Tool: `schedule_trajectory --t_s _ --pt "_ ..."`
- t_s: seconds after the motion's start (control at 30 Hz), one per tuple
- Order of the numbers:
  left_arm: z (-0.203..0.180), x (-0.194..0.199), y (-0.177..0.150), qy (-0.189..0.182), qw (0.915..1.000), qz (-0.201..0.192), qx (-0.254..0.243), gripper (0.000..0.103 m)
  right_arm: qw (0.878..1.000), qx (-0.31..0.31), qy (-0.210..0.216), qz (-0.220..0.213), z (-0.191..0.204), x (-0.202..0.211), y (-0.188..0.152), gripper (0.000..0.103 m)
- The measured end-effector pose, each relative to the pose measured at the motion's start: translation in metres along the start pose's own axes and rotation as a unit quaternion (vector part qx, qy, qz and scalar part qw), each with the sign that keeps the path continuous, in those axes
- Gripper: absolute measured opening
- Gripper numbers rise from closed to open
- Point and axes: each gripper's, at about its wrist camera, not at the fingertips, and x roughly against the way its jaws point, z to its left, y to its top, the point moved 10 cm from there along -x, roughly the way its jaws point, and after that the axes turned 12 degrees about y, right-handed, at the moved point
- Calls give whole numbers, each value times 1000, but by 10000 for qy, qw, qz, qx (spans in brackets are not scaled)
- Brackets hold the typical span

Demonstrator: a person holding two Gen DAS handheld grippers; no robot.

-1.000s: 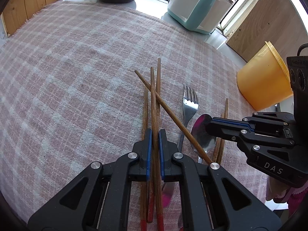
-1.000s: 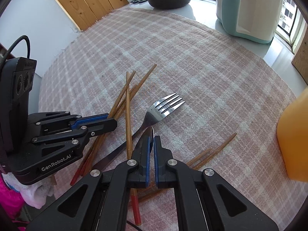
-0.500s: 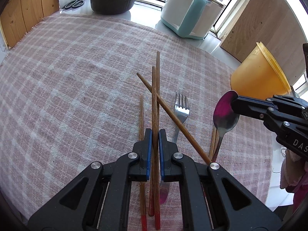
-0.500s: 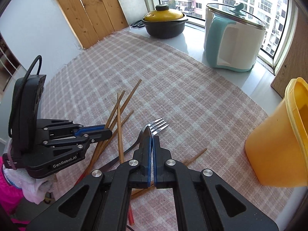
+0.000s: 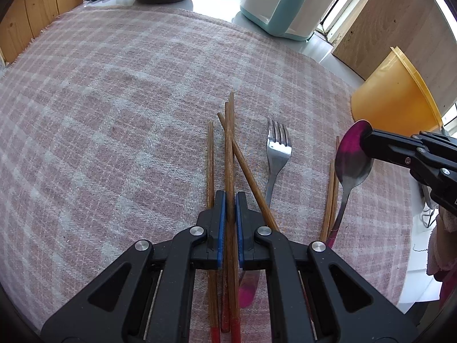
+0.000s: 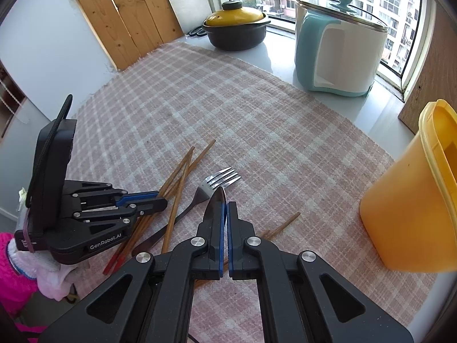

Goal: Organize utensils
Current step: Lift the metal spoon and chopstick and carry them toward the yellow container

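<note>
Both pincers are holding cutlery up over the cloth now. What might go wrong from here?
1. The right gripper pinches the spoon only at the bowl's edge, so it may swing or slip out.
2. The left gripper is shut on two chopsticks; a loose chopstick crosses under them and might get dragged.
3. The spoon's long handle hangs low and could clip the tub rim on the way in.

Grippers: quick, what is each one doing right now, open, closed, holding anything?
Left gripper: closed on chopsticks.
Right gripper: closed on the bowl of a spoon, lifted off the cloth.
</note>
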Motion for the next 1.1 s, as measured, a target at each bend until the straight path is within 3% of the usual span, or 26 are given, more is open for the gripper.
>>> schedule_trajectory --t_s 0.53,1.1 --pt "10 19 12 41 9996 -242 99 5 9999 -34 45 -125 1 9 3 0" --pt "-35 92 45 10 9923 -1199 -313 4 9962 -167 -202 -836 -11 81 14 0"
